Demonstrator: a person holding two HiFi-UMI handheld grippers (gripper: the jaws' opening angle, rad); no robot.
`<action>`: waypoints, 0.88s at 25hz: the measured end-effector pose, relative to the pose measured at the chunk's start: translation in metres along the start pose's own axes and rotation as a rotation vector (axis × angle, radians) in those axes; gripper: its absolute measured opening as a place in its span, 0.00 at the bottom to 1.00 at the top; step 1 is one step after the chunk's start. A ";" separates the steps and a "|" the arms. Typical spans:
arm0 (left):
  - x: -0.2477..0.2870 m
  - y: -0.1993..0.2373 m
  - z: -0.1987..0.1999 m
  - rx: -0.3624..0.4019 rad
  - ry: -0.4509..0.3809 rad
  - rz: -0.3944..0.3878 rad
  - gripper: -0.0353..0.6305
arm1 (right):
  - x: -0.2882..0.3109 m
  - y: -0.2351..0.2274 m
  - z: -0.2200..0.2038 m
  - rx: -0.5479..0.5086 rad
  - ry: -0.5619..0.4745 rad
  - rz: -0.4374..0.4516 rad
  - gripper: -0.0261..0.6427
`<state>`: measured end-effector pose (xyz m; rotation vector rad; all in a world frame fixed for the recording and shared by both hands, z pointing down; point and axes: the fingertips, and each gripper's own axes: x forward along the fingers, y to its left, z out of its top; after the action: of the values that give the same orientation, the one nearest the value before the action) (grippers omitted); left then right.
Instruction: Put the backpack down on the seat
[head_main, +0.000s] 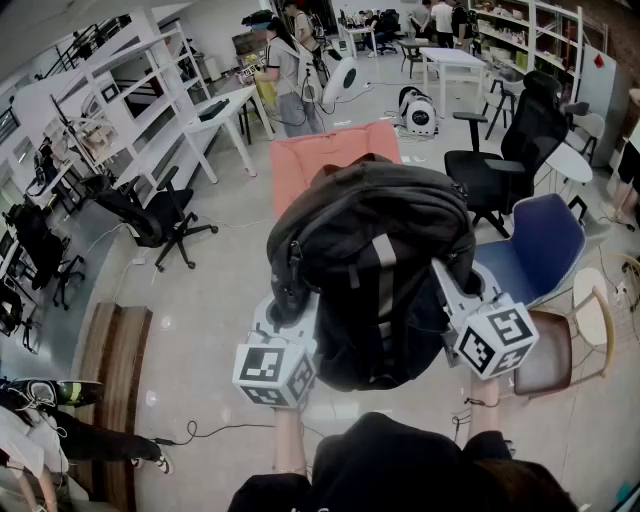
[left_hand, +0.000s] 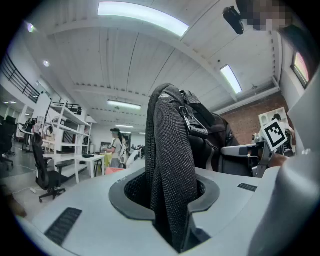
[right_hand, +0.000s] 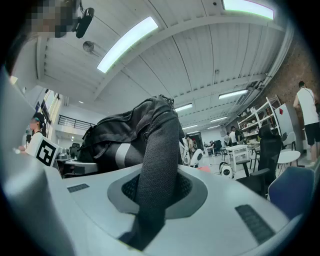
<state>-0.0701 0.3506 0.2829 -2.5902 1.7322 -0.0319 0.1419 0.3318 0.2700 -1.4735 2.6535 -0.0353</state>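
Pale glossy floor (head_main: 215, 290) runs across the workshop, with white open shelving (head_main: 120, 110) along the left wall and a white counter (head_main: 225, 105) before it.

Black fabric backpack with a grey reflective stripe (head_main: 375, 270): carried in the air in front of the person, slung between the two grippers and clear of the floor. In the head view its far end overlaps the near edge of the salmon-pink padded seat (head_main: 335, 150), which stands directly beyond it. Contact between the two cannot be confirmed.

Blue moulded chair (head_main: 535, 240): to the right of the backpack, apart from it. Black swivel office chair (head_main: 510, 150): behind the blue chair. Brown wooden bench (head_main: 115, 370): on the floor at lower left, well apart.

Left gripper (head_main: 290, 305): at the backpack's lower left side. Its own view shows the jaws clenched on a black mesh shoulder strap (left_hand: 170, 165), with only the strap's thickness between them. The strap rises from the jaws to the backpack's body.

Right gripper (head_main: 450, 285): at the backpack's right side. Its jaws are likewise clamped on a second black mesh strap (right_hand: 157, 165), closed down to a narrow slot that the webbing fills
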 end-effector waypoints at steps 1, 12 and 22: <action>0.000 0.000 0.000 0.000 -0.001 0.000 0.26 | 0.000 0.000 0.000 0.000 0.000 0.000 0.13; -0.008 0.002 -0.004 -0.001 0.000 0.007 0.26 | -0.002 0.007 -0.004 -0.007 0.007 0.005 0.13; -0.001 0.001 -0.013 -0.010 0.021 0.026 0.26 | 0.007 -0.003 -0.013 0.024 0.027 0.030 0.14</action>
<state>-0.0717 0.3515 0.2962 -2.5833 1.7771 -0.0501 0.1391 0.3243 0.2824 -1.4360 2.6858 -0.0840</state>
